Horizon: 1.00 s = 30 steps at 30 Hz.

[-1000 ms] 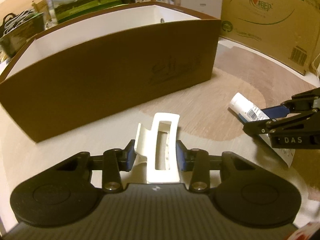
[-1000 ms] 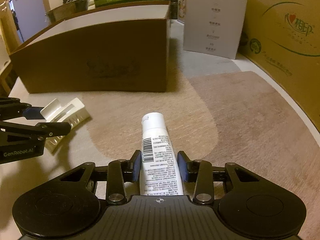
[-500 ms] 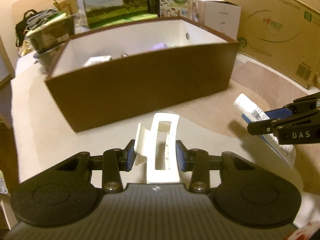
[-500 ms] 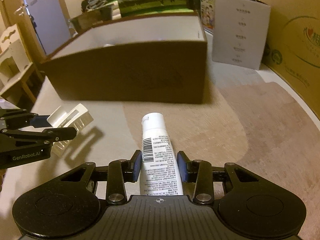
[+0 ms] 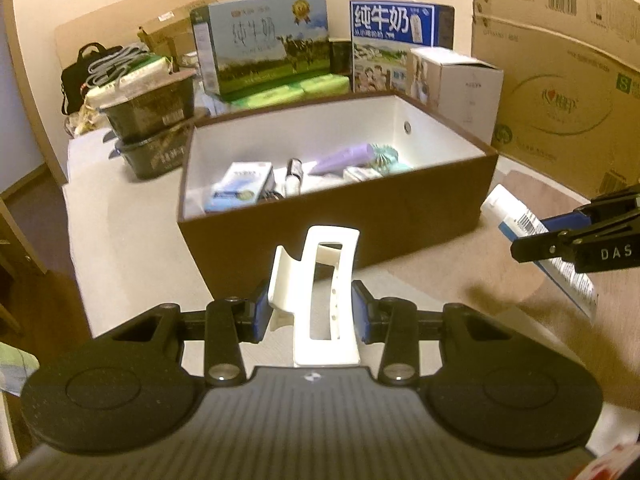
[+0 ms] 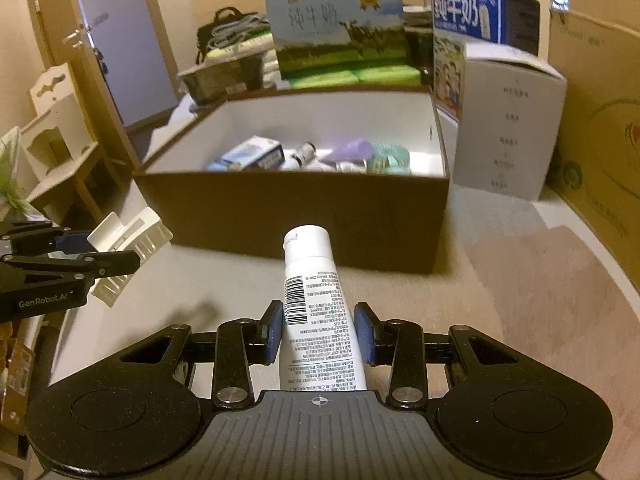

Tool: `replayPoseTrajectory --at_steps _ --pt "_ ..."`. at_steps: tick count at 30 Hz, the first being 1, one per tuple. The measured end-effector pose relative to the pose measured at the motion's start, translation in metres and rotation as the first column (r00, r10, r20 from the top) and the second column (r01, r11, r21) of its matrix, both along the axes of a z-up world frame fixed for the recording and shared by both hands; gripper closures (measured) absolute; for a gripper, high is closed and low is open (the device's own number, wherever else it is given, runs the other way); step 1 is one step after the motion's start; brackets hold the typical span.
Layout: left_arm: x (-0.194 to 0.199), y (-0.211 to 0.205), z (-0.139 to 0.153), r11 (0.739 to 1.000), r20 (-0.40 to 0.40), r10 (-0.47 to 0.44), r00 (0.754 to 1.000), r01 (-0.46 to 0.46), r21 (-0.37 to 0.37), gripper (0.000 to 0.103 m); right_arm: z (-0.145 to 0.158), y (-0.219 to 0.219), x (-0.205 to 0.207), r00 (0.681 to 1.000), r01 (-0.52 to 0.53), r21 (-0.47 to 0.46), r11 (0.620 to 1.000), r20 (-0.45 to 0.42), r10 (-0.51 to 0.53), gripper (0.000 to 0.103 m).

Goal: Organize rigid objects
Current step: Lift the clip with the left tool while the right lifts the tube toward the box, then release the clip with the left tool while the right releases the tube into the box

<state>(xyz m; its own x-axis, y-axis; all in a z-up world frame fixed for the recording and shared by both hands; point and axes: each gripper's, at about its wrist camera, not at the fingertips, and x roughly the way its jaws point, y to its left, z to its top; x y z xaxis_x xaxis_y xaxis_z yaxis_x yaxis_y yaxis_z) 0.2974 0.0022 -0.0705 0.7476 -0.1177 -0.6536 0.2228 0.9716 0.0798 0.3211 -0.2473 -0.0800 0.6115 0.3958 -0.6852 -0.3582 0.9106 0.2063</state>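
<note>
You hold two things above the tabletop (image 6: 540, 280), both short of the one brown box (image 5: 360, 216). Your left gripper (image 5: 310, 312) has its jaws pinching one white hair claw clip (image 5: 320, 296). Your right gripper (image 6: 316, 326) has its jaws pinching one white tube (image 6: 316, 312), cap pointing at the box. Inside the box lie one blue-and-white carton (image 5: 240, 184), one purple tube (image 5: 344, 157), one teal round item (image 5: 386, 157) and a few smaller pieces too blurred to count.

White plastic clip (image 5: 325, 280) glossy; tube (image 6: 316, 312) smooth plastic; brown box (image 5: 360, 216) matt cardboard.
</note>
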Motion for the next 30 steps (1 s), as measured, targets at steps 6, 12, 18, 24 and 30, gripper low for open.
replayPoseTrajectory --at_steps 6,12,18,24,30 --pt "0.02 0.004 0.022 1.0 0.041 0.003 0.999 -0.003 0.005 0.065 0.025 0.004 0.024 0.999 -0.022 0.033 0.999 0.036 0.021 0.065" --pt "0.049 0.003 0.038 1.0 0.073 0.001 0.997 -0.003 0.02 0.065 0.048 0.015 0.056 0.996 -0.047 0.04 0.998 0.084 0.043 0.065" --pt "0.086 0.003 0.046 1.0 0.065 0.019 0.998 -0.02 0.017 0.065 0.061 0.027 0.091 0.993 -0.058 0.055 0.997 0.109 0.052 0.065" --pt "0.12 0.001 0.048 0.999 0.05 0.038 0.998 -0.039 0.015 0.065 0.07 0.037 0.132 0.992 -0.041 0.068 0.997 0.125 0.033 0.065" --pt "0.15 -0.004 0.041 0.999 0.034 0.048 0.998 -0.048 0.016 0.065 0.067 0.047 0.165 0.992 -0.017 0.063 0.998 0.13 0.008 0.065"
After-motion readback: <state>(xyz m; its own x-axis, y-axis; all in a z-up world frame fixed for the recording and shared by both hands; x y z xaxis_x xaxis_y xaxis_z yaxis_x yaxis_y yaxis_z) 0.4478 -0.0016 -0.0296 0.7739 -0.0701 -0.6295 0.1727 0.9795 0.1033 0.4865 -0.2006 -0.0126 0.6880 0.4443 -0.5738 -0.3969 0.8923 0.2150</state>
